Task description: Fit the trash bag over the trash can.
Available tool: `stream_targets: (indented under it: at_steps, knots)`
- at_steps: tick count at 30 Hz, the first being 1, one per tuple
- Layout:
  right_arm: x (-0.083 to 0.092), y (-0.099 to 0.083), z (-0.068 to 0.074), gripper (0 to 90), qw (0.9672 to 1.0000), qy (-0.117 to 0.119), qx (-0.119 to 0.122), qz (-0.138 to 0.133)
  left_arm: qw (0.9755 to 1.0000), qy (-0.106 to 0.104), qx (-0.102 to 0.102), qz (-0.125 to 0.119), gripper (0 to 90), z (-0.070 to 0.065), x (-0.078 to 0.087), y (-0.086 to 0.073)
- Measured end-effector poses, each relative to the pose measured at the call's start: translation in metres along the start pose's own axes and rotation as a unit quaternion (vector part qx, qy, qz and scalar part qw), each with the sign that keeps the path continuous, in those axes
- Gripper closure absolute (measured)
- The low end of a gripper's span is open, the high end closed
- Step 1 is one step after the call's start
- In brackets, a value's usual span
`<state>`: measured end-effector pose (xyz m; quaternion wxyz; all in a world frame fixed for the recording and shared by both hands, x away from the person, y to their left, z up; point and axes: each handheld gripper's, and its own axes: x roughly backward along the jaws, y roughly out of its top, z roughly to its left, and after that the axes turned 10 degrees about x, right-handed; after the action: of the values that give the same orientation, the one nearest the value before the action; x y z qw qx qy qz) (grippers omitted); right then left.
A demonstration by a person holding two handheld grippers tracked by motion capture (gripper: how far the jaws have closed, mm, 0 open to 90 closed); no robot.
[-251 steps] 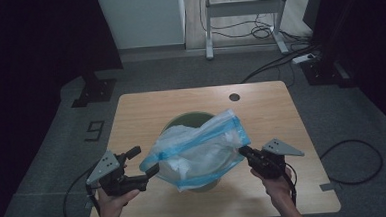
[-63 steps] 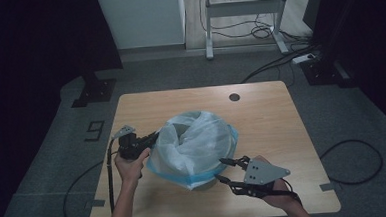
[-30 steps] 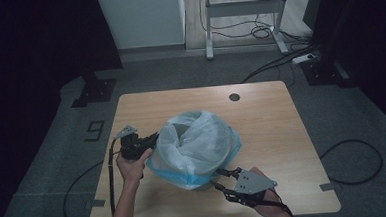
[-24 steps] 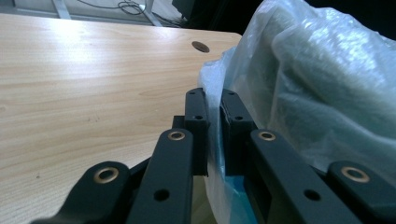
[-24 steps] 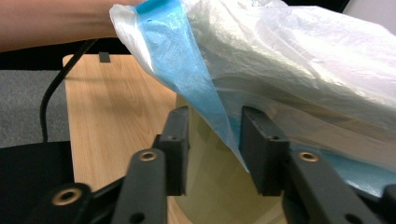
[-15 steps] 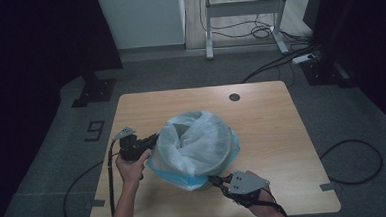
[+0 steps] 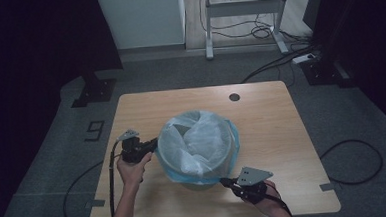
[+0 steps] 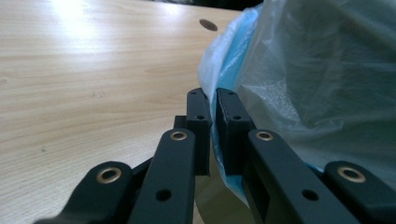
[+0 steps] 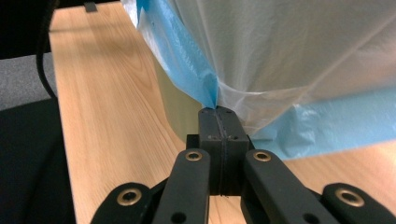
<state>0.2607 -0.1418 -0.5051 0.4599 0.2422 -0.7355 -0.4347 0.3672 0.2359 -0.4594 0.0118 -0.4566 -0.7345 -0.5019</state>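
Wooden table [image 7: 271, 114] carries one landmark, a pale bin [image 9: 180, 109] standing at its middle; everything below is placed relative to that bin. Translucent liner bag [image 7: 198, 143] with a blue hem is draped over the bin's mouth and sags into it; the hem hangs down the outside wall on the near side, less far on the person's left. Change over the last second: right gripper [image 7: 228, 182], previously hovering with parted jaws off the near right flank of the bin, has dropped lower and its jaws have just been closing; right gripper view now has them pressed together on a pinch of the blue hem [image 9: 205, 88] just below the rim, with the bin wall behind. Left gripper [image 7: 154, 143], at the bin's left flank, looks unmoved; left gripper view shows its jaws clamped on the bag's edge [image 8: 214, 116], a thin fold of film between the pads. Judgement: both sides of the hem are now secured, so the liner can be tugged down evenly over the rim; fitting looks well along, near-side hem not yet snug
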Motion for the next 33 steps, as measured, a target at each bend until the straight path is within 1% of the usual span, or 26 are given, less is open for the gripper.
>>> stream_targets:
  at_steps: [3, 5, 7, 8, 12, 16, 20, 22, 23, 24, 25, 26, 27, 28, 29, 31, 32, 33]
  knots:
    - [-0.004, -0.009, -0.003, 89.1, 0.9998, 0.0, -0.013, 0.013, 0.9999, 0.003, -0.004, 0.014, 84.1, -0.002, -0.003, -0.002]
    - [-0.005, -0.012, -0.004, 89.1, 0.9997, 0.0, -0.017, 0.018, 0.9997, 0.005, -0.007, 0.021, 84.1, -0.002, -0.004, -0.003]
    - [-0.007, -0.015, -0.003, 89.1, 0.9995, 0.001, -0.021, 0.025, 0.9997, 0.003, -0.002, 0.025, 84.2, -0.001, -0.005, -0.005]
    - [-0.008, -0.016, -0.003, 89.1, 0.9994, 0.002, -0.023, 0.027, 0.9995, 0.005, 0.0, 0.03, 84.2, 0.001, -0.006, -0.008]
    - [-0.014, -0.021, -0.003, 89.1, 0.9984, 0.002, -0.027, 0.049, 0.9991, 0.008, 0.004, 0.041, 84.3, 0.005, -0.008, -0.013]
    - [-0.016, -0.024, -0.005, 89.1, 0.9976, -0.002, -0.037, 0.058, 0.9985, 0.013, 0.004, 0.053, 84.0, 0.006, -0.009, -0.014]
    - [-0.017, -0.026, -0.006, 89.0, 0.9971, -0.001, -0.038, 0.066, 0.9981, 0.013, 0.007, 0.06, 83.1, 0.007, -0.009, -0.014]
    - [-0.016, -0.027, -0.007, 88.0, 0.9973, 0.0, -0.044, 0.058, 0.9983, 0.013, 0.0, 0.056, 80.7, 0.006, -0.007, -0.014]
    - [-0.015, -0.027, -0.007, 83.3, 0.9976, -0.003, -0.047, 0.05, 0.9986, 0.013, -0.004, 0.052, 75.6, 0.006, -0.006, -0.014]
    - [-0.014, -0.027, -0.006, 78.6, 0.9978, -0.006, -0.048, 0.044, 0.9989, 0.015, -0.01, 0.043, 69.6, 0.005, -0.002, -0.014]
    - [-0.011, -0.027, -0.006, 71.8, 0.9981, -0.011, -0.053, 0.03, 0.9991, 0.019, -0.014, 0.035, 60.0, 0.005, 0.001, -0.013]
    - [-0.008, -0.027, -0.006, 66.1, 0.9981, -0.013, -0.057, 0.021, 0.9993, 0.023, -0.022, 0.019, 52.5, 0.004, 0.008, -0.013]
    - [-0.003, -0.026, -0.006, 59.2, 0.9976, -0.017, -0.066, 0.004, 0.9994, 0.022, -0.024, 0.016, 44.6, 0.004, 0.01, -0.012]
    - [-0.001, -0.026, -0.006, 55.9, 0.9974, -0.019, -0.069, -0.001, 0.9995, 0.018, -0.026, 0.004, 40.6, 0.005, 0.018, -0.012]
    - [0.004, -0.027, -0.006, 51.3, 0.9965, -0.025, -0.077, -0.019, 0.9995, 0.017, -0.027, -0.002, 36.2, 0.006, 0.022, -0.011]
    - [0.01, -0.028, -0.006, 45.2, 0.9951, -0.024, -0.088, -0.039, 0.9993, 0.011, -0.032, -0.014, 31.9, 0.008, 0.032, -0.01]
    - [0.013, -0.028, -0.006, 43.3, 0.9944, -0.026, -0.092, -0.045, 0.9991, 0.008, -0.035, -0.021, 31.1, 0.009, 0.038, -0.01]
    - [0.016, -0.029, -0.006, 42.0, 0.9935, -0.028, -0.098, -0.052, 0.9987, 0.003, -0.044, -0.027, 30.8, 0.009, 0.044, -0.009]
